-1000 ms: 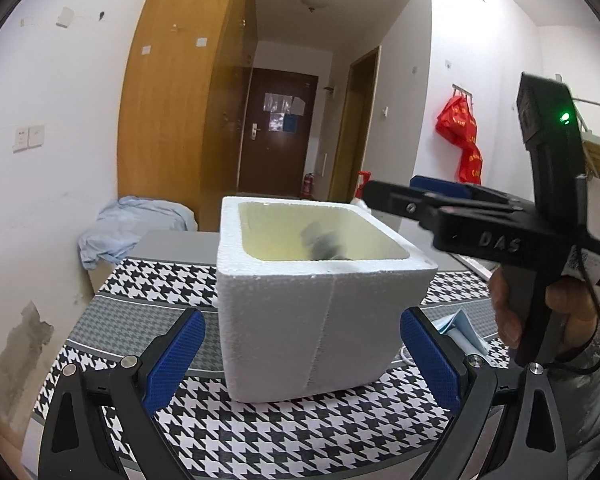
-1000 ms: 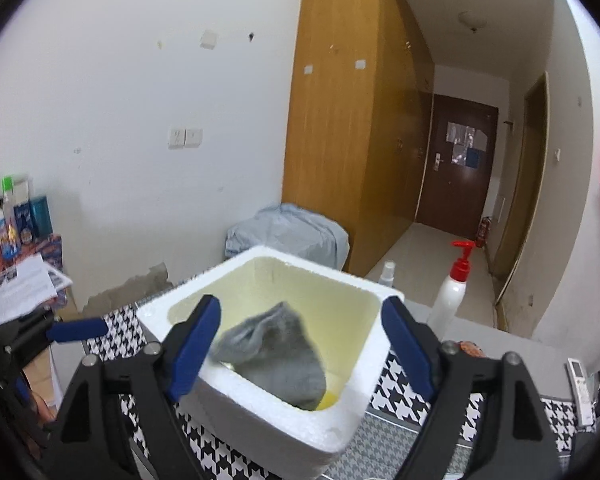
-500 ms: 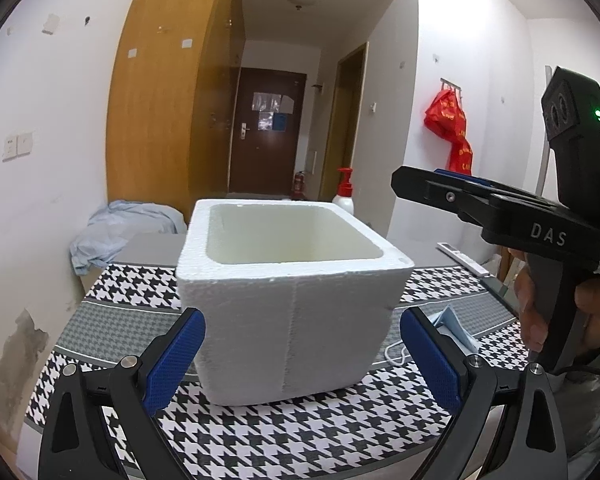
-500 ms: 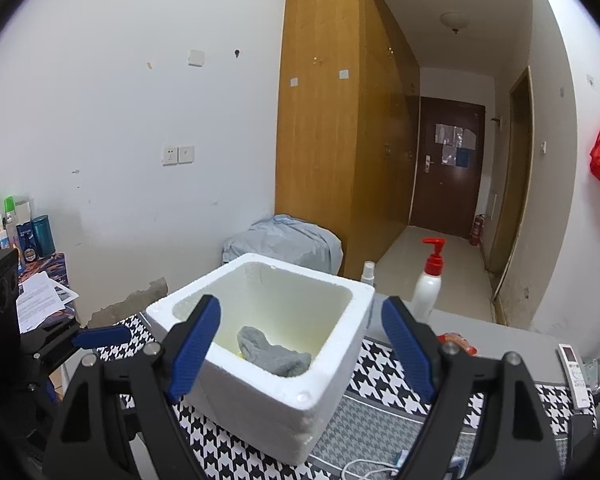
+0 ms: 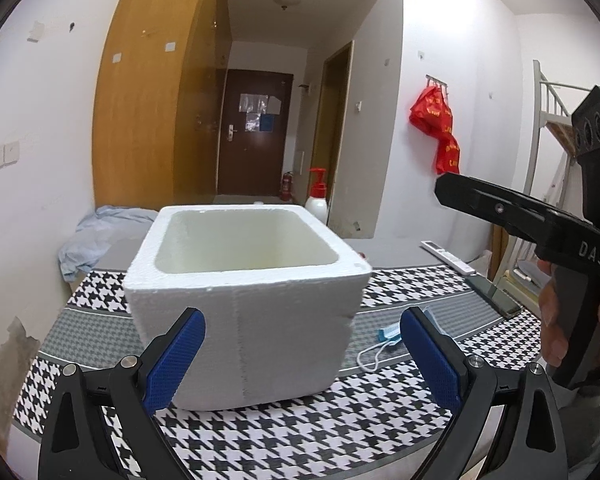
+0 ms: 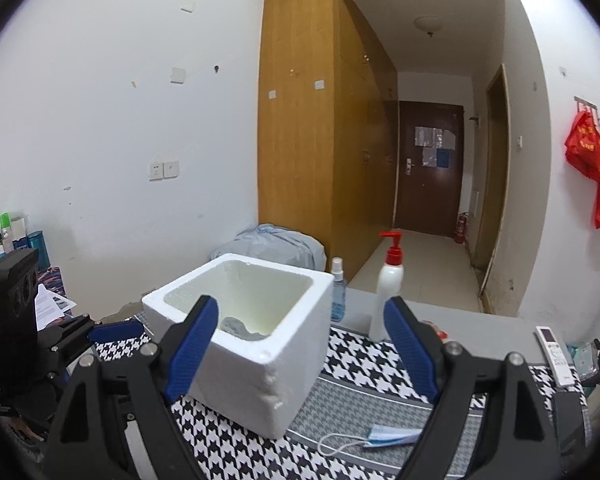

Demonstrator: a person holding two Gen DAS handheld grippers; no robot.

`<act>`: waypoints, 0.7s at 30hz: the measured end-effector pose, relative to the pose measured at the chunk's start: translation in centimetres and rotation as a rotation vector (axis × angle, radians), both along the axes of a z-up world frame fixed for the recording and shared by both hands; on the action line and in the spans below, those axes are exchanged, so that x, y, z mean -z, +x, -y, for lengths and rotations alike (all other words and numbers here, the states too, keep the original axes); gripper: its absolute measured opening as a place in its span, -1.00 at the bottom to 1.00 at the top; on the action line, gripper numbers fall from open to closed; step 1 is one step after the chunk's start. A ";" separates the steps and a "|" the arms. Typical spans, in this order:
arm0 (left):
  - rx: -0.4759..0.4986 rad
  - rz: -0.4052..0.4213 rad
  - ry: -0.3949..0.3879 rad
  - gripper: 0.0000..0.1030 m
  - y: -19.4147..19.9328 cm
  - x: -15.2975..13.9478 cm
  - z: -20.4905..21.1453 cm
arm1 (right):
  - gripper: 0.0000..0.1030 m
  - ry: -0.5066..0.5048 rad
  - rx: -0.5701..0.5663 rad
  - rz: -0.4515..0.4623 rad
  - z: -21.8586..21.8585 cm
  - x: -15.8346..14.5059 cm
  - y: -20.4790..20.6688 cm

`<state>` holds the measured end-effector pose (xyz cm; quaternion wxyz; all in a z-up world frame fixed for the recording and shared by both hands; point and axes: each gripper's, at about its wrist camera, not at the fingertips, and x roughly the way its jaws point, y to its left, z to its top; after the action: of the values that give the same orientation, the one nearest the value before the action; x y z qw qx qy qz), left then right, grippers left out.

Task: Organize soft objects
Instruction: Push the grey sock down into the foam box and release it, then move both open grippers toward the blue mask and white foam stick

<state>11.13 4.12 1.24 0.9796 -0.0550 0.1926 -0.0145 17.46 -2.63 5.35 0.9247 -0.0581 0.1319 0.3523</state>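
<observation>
A white foam box stands on the houndstooth tablecloth. A grey sock lies inside the foam box, seen only in the right wrist view. A blue face mask lies flat on the cloth to the right of the box, and its mask shows behind my left gripper's right finger. My left gripper is open in front of the box, holding nothing. My right gripper stands back from the box, its jaws opening with nothing between them.
A red-capped pump bottle and a small spray bottle stand behind the box. A white remote and a dark phone lie at the table's right. A pale blue cloth bundle sits beyond the far edge.
The grey sock dropped from mid-air to the bottom of the box. Both grippers drew back from the box, the right one moving off to the right in the left view.
</observation>
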 end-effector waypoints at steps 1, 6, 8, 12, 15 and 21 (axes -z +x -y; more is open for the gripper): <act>0.009 0.001 0.001 0.91 0.1 -0.1 0.3 | 0.76 0.000 0.010 0.004 0.3 0.0 -0.2; 0.043 -0.002 0.013 0.91 0.6 -0.2 1.7 | 0.89 0.027 0.048 0.026 2.3 -0.2 -1.1; 0.060 -0.001 0.018 0.91 0.8 -0.3 2.4 | 0.89 0.031 0.068 0.029 3.1 -0.2 -1.3; 0.084 -0.002 0.025 0.91 1.0 -0.2 3.4 | 0.91 0.037 0.107 0.025 4.9 0.1 -1.6; 0.099 -0.002 0.028 0.91 1.2 -0.4 4.1 | 0.95 0.040 0.127 0.032 5.8 0.2 -2.0; 0.134 -0.002 0.051 0.91 1.5 -0.5 5.8 | 0.98 0.036 0.173 0.048 7.5 0.3 -2.8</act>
<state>12.66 -1.65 1.73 0.9774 -0.0171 0.1970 -0.0753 14.67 -10.08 5.01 0.9555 -0.0386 0.1077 0.2721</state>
